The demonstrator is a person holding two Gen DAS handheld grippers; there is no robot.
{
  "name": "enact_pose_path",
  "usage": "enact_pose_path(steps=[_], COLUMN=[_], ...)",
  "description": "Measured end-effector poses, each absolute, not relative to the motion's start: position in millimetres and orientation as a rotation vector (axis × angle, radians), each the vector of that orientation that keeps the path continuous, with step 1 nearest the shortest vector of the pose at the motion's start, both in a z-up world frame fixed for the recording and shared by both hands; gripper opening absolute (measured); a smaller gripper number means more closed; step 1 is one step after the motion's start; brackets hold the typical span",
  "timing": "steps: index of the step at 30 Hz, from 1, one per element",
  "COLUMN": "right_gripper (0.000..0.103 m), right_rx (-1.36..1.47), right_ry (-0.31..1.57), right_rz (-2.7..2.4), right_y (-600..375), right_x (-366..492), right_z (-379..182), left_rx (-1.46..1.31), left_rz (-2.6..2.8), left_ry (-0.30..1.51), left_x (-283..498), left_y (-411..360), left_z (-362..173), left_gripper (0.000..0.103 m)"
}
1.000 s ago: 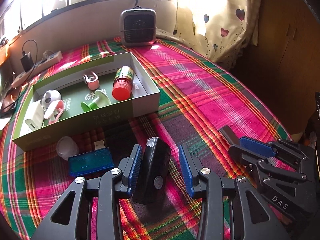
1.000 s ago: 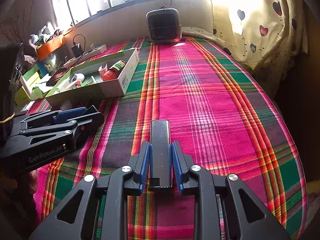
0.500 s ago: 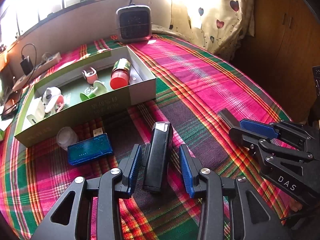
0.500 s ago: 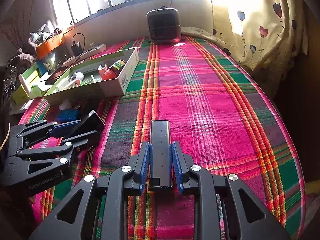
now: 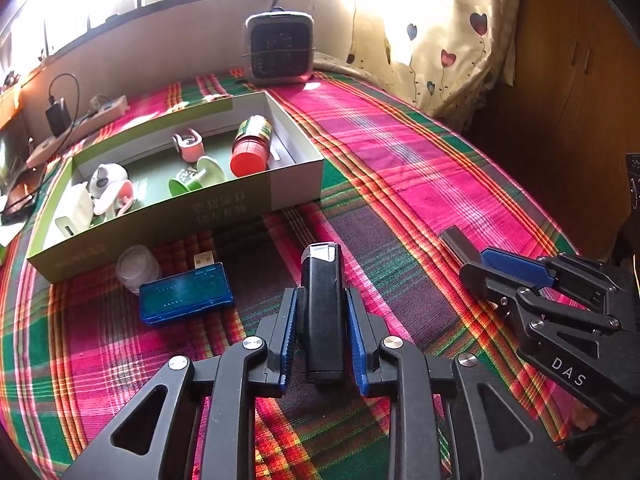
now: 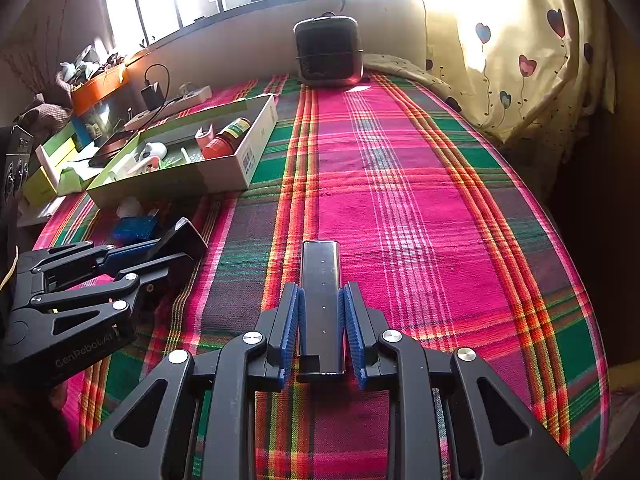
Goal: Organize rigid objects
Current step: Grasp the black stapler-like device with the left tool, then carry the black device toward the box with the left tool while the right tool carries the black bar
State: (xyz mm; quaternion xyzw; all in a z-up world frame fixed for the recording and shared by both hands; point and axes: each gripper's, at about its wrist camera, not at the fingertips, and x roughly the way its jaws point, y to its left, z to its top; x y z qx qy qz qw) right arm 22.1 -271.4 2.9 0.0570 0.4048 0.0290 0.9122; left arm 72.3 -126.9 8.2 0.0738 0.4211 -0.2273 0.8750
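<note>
Left wrist view: the left hand-held gripper has just been closing and now clamps a black lighter-like device low over the plaid cloth, while the right hand-held gripper grips a slim dark bar. The open box sits up-left. A clean lift should clear its near wall before either piece goes in.

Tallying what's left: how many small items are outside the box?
4: clear cap and blue USB stick beside the box, black device in just-closed left claw, dark bar in right claw.
</note>
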Motion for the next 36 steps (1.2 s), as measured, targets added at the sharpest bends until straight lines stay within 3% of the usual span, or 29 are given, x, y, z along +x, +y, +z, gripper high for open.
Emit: enact_pose_path(steps=[36], right_gripper=[0.024], right_rx=[0.092], right_ry=[0.786], right_rz=[0.077], right_y=[-256.9], right_x=[22.0], right_z=[28.4], left_rx=[0.067], left_rz=[-0.493], left_ry=[0.823], left_x=[68.0], left_y=[-104.9], left_z=[39.5], left_gripper=[0.022])
